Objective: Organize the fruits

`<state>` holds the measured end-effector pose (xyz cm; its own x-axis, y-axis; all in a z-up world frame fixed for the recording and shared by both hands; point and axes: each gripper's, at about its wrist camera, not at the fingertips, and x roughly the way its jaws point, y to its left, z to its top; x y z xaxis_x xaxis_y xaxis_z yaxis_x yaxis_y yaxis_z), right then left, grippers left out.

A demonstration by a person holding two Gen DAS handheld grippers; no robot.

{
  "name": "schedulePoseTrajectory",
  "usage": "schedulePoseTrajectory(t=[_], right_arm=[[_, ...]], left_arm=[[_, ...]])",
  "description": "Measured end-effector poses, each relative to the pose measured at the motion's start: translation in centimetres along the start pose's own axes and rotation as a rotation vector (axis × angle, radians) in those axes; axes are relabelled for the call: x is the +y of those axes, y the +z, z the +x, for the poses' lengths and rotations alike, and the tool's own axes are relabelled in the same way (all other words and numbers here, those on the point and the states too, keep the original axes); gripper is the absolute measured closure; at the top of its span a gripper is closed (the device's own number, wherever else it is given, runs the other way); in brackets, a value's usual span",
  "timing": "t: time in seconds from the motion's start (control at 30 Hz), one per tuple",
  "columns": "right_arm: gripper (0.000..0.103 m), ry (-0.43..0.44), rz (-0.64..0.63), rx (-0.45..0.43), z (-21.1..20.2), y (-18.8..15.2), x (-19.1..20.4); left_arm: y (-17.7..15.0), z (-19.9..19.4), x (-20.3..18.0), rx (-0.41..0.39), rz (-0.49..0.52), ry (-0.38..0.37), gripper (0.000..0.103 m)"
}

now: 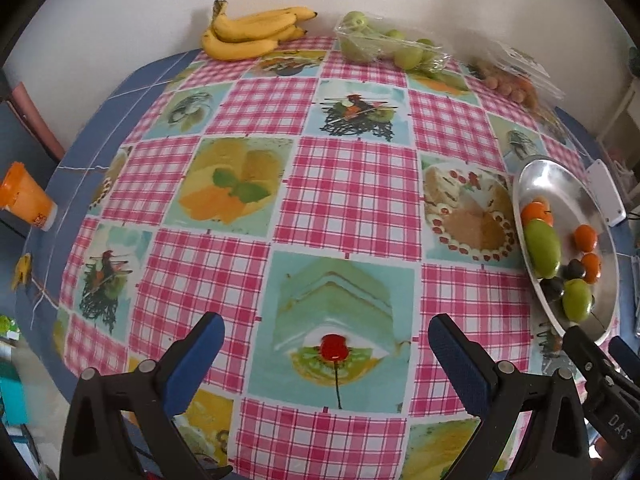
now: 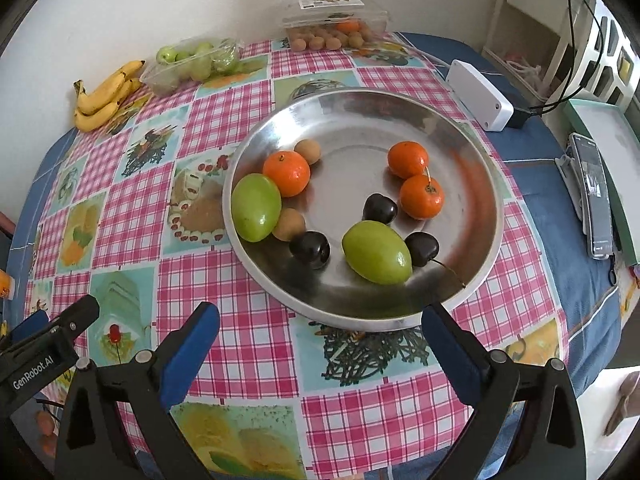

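Left wrist view: left gripper (image 1: 326,354) spread wide with nothing between its blue pads, hovering over the pink-checked patterned tablecloth (image 1: 352,192). Bunch of yellow bananas (image 1: 250,32) at the far edge by the wall, clear plastic tray of green fruits (image 1: 384,46) just beside it on the right, clear plastic box of small brown fruits (image 1: 516,78) further right. Round shiny metal plate (image 1: 556,184) at the right edge, with orange, green and dark fruits in it. Orange plastic cup (image 1: 26,200) lying at the left on the blue cloth. Right gripper (image 1: 604,356) seen only partly at the lower right, near the plate's rim.

Right wrist view: right gripper (image 2: 320,332) likewise wide apart and empty, its right pad just at the plate's (image 2: 360,120) near rim. In the plate: 3 orange mandarins (image 2: 287,173), 2 green oval fruits (image 2: 256,207), 3 dark cherries (image 2: 310,249) and 2 small brown round fruits (image 2: 307,151), all loose and mixed. Bananas (image 2: 106,96), green fruit tray (image 2: 192,64) and brown fruit box (image 2: 336,26) along the far edge, well apart from the plate. White rectangular box (image 2: 480,94) beyond the plate at the right.
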<state>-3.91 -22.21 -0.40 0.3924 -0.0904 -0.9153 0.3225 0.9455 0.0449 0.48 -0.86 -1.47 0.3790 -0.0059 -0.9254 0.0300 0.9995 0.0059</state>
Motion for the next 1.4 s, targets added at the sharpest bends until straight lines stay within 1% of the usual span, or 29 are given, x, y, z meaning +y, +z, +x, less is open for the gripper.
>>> schedulePoseTrajectory(t=[0.07,0.13,0.27,0.43,0.63,1.0,1.4], right_arm=[[0.002,-0.002,-0.004,-0.003,-0.07,-0.09,0.12],[0.002,-0.007,-0.008,-0.002,0.01,-0.12,0.06],[0.002,-0.015,0.001,0.006,0.23,-0.25,-0.16],[0.002,-0.012,0.013,0.01,0.46,-0.3,-0.51],[0.002,-0.016,0.008,0.002,0.47,-0.31,-0.38],[0.002,-0.04,0.023,0.001,0.67,-0.3,-0.82],[0.002,-0.035,0.014,-0.013,0.69,-0.2,-0.83]], left_arm=[[-0.01,0.21,0.07,0.011,-0.006,0.012,0.0],[-0.07,0.29,0.13,0.014,-0.011,0.001,0.0],[-0.12,0.21,0.16,0.006,-0.011,0.004,0.0],[-0.2,0.1,0.06,-0.002,-0.003,-0.022,0.0],[-0.16,0.35,0.07,0.003,-0.002,-0.029,0.0],[-0.1,0.91,0.01,0.013,0.005,-0.025,0.0],[-0.12,1.01,-0.1,0.004,0.019,-0.016,0.0]])
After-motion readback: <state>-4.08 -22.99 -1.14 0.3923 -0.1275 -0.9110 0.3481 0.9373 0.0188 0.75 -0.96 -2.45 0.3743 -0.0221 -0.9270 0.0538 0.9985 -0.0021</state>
